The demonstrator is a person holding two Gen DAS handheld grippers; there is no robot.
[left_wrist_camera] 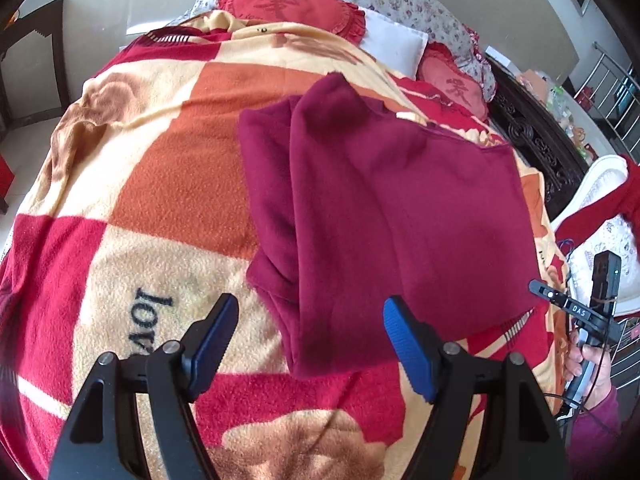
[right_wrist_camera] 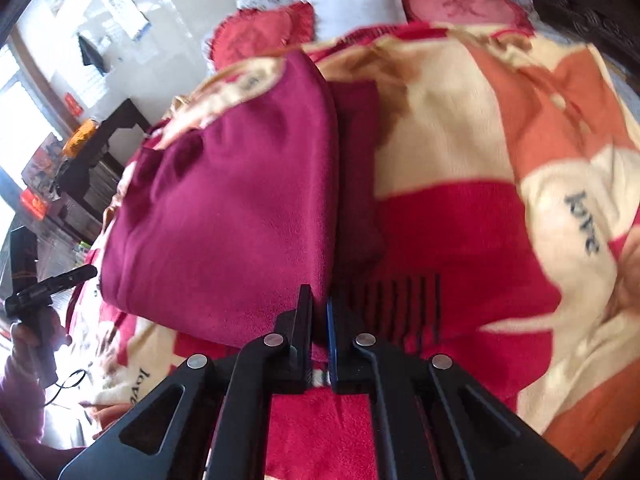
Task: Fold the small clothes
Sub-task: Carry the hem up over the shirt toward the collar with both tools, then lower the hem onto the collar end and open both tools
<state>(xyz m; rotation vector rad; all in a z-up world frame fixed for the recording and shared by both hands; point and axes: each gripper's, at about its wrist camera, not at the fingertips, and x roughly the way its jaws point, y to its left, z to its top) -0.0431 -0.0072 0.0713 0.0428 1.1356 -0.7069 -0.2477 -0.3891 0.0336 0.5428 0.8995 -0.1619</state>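
Observation:
A maroon fleece garment [left_wrist_camera: 400, 200] lies folded on a checked red, orange and cream blanket [left_wrist_camera: 180, 168] that covers a bed. My left gripper [left_wrist_camera: 312, 304] hangs open above the garment's near left corner, with nothing between its blue pads. In the right wrist view my right gripper [right_wrist_camera: 318, 300] is shut on the near right edge of the garment [right_wrist_camera: 224, 208], which rises in a ridge to the fingertips. At the left view's right edge, the right gripper [left_wrist_camera: 536, 286] meets that corner, held by a hand [left_wrist_camera: 588, 356]. The left gripper [right_wrist_camera: 92, 271] shows far left in the right view.
Red heart-shaped cushions [left_wrist_camera: 288, 4] and a white pillow [left_wrist_camera: 394, 46] lie at the head of the bed. A dark carved wooden bed frame [left_wrist_camera: 532, 136] runs along the right side, and a white rack with red cloth [left_wrist_camera: 600, 188] stands beyond it. Dark furniture [left_wrist_camera: 36, 48] stands at the far left.

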